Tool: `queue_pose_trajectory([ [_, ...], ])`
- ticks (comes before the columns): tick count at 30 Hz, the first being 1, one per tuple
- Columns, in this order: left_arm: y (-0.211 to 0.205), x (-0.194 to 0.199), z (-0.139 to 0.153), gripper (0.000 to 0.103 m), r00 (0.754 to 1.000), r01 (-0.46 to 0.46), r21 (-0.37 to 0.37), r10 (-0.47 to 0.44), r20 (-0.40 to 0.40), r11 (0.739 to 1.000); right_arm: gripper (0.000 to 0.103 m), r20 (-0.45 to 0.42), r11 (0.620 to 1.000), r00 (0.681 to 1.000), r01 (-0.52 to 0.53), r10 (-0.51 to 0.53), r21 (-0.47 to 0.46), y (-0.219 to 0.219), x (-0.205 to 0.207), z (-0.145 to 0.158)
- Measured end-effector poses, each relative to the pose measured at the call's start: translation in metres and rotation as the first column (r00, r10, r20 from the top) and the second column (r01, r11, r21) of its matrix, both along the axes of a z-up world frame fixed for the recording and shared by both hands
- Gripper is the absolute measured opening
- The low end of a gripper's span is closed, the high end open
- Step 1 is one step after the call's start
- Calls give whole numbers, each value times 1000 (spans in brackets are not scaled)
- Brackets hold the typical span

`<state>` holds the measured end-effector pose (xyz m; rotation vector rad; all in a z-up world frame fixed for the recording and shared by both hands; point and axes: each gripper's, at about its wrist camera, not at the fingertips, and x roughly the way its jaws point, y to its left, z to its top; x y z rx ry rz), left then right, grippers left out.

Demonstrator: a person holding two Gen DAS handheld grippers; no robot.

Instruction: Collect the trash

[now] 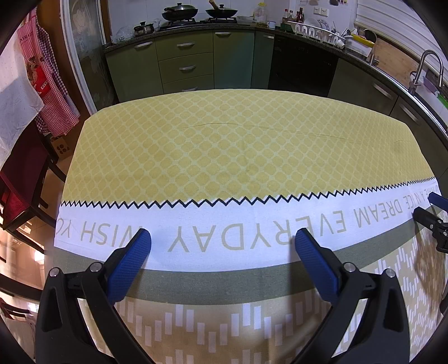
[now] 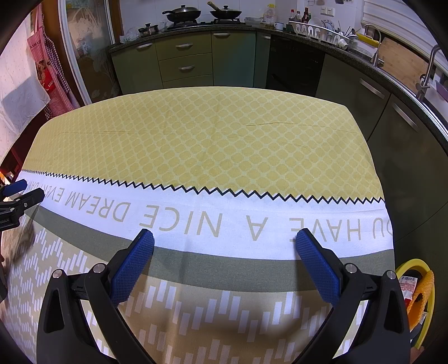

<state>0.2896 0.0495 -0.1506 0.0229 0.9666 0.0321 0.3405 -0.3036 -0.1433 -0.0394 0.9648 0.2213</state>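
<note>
Left tool [image 1: 221,238]: blue-padded fingers spread wide with nothing between them, hovering over the near edge of the bench.
Right tool [image 2: 224,238]: fingers likewise wide apart and empty, over the same near edge; it also shows at the right border of the left wrist view, as the left tool does at the left border of the right wrist view.
Bench [image 2: 196,134]: covered by a cloth with white dashes nearest, then a grey-green band, a white strip of lettering, a black zigzag line and a yellow lattice field beyond.
Trash bin [image 2: 403,268]: yellow-rimmed, on the floor just beside the bench's right near corner, below the right tool.
Trash [image 2: 420,294]: an orange mesh piece and a red-and-white wrapper lie inside the bin.
Kitchen counter [image 1: 196,26]: far behind, with green cabinets below and two lidded pans [image 1: 179,11] on the stove.
</note>
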Motion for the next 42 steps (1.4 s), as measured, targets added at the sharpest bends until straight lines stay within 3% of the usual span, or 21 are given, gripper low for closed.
queue_pose_trajectory([
  [42, 1, -5, 3, 98, 1000, 0, -3, 0, 2, 1000, 100, 0, 1000, 1000, 0, 0, 0, 0, 0, 0],
])
